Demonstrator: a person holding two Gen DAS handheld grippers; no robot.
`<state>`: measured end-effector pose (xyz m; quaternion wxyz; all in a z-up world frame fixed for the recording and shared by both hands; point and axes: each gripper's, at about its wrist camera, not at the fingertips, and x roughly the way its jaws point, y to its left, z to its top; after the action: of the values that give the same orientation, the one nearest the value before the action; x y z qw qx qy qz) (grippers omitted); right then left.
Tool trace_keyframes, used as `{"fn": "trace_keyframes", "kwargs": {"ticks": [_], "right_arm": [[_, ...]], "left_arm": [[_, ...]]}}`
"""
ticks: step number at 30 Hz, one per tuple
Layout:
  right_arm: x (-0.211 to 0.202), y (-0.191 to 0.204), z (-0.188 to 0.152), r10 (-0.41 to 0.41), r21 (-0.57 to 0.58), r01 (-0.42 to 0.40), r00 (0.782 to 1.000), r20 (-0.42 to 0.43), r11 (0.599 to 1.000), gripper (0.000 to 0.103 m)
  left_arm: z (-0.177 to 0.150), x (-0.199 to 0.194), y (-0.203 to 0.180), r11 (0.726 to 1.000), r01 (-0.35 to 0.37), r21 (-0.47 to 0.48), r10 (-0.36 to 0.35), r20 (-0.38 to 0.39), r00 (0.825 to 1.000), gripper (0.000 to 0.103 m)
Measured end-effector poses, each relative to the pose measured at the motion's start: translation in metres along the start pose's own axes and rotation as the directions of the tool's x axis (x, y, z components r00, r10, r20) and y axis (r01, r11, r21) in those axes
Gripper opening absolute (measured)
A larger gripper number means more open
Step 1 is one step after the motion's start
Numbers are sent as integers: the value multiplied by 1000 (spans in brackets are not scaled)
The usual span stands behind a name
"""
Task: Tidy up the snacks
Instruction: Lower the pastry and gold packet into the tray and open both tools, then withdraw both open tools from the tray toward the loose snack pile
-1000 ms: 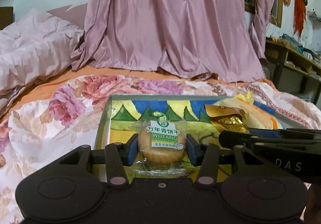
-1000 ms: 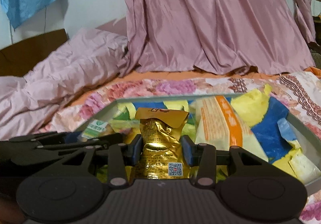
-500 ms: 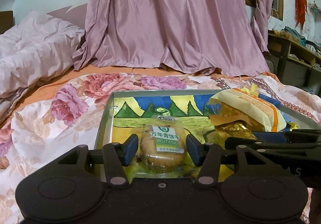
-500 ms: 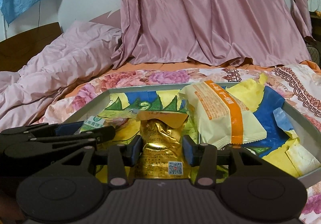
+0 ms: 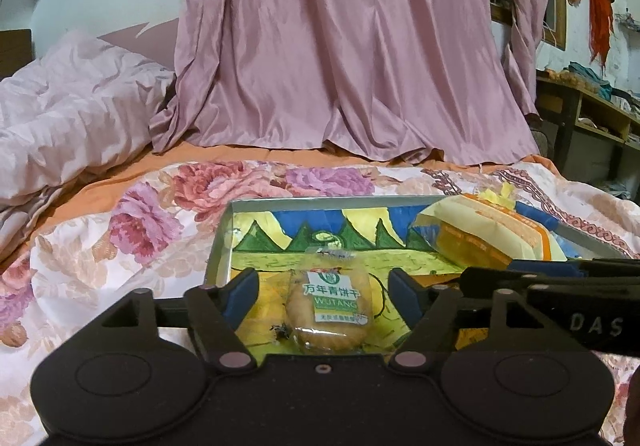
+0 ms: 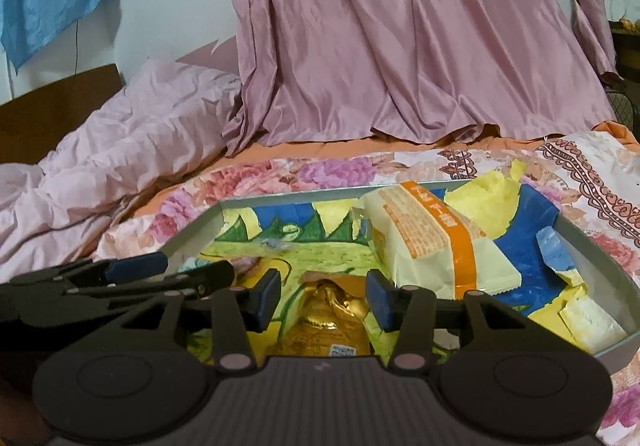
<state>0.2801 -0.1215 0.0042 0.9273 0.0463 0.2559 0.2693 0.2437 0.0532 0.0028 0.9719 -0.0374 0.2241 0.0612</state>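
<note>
The bed (image 5: 120, 246), covered with a floral sheet, serves as the work surface. A shallow grey tray (image 6: 592, 242) rests on it, floor lined with a painted paper; it is judged to be the collection point for the snacks, since 3 packets already lie inside its walls.

The largest packet, a cream wrapper with an orange band (image 6: 432, 242), lies in the right half of the tray. Its long axis runs from the far centre toward the near right corner, and the band runs along that axis.

The biscuit packet (image 5: 330, 310) lies flat on the tray floor in the left half, near the left wall, label face up. Its long axis points away from the left wrist camera, with the sealed crimp at the far end.

The gold foil packet (image 6: 328, 322) lies between these 2, close to the near edge. Its long axis also runs away from the camera, twisted neck toward the far side.

The left gripper (image 5: 322, 296) straddles the biscuit packet with both tongs spread apart and a visible gap at each side. The right gripper (image 6: 322, 298) straddles the gold foil packet likewise, tongs apart and clear of the foil. Judgement: both packets rest on the tray under their own weight, consistent with a release.
</note>
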Motion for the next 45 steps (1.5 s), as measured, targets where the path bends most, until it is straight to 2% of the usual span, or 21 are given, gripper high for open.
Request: {"fn": "trace_keyframes", "kwargs": {"ticks": [3, 8, 14, 18, 24, 33, 38, 45], "right_arm": [[-3, -2, 4, -6, 13, 6, 1000, 12, 1000, 63], [-7, -6, 5, -26, 31, 25, 999, 32, 999, 85], [-11, -11, 7, -21, 67, 18, 999, 39, 998, 99], [-21, -9, 10, -29, 71, 25, 998, 55, 997, 103], [-42, -2, 15, -48, 55, 41, 992, 117, 998, 103], [-80, 4, 19, -35, 69, 23, 983, 178, 997, 103], [-108, 6, -1, -26, 68, 15, 985, 170, 998, 103], [-140, 10, -27, -59, 47, 52, 985, 164, 998, 103]], "left_arm": [[2, -1, 3, 1000, -12, -10, 12, 5, 1000, 86], [6, -1, 8, 999, -16, -34, 16, -1, 1000, 96], [9, -2, 11, 999, 6, -48, -6, -4, 1000, 102], [12, -4, 7, 999, 24, -28, -24, -4, 1000, 102], [18, -18, 2, 999, 39, -4, -39, 28, 999, 102], [17, -53, -4, 999, 13, 30, -13, 26, 1000, 102], [8, -78, -9, 998, 22, 54, -24, 32, 999, 102], [-7, -109, -18, 997, 30, 65, -33, 37, 999, 102]]}}
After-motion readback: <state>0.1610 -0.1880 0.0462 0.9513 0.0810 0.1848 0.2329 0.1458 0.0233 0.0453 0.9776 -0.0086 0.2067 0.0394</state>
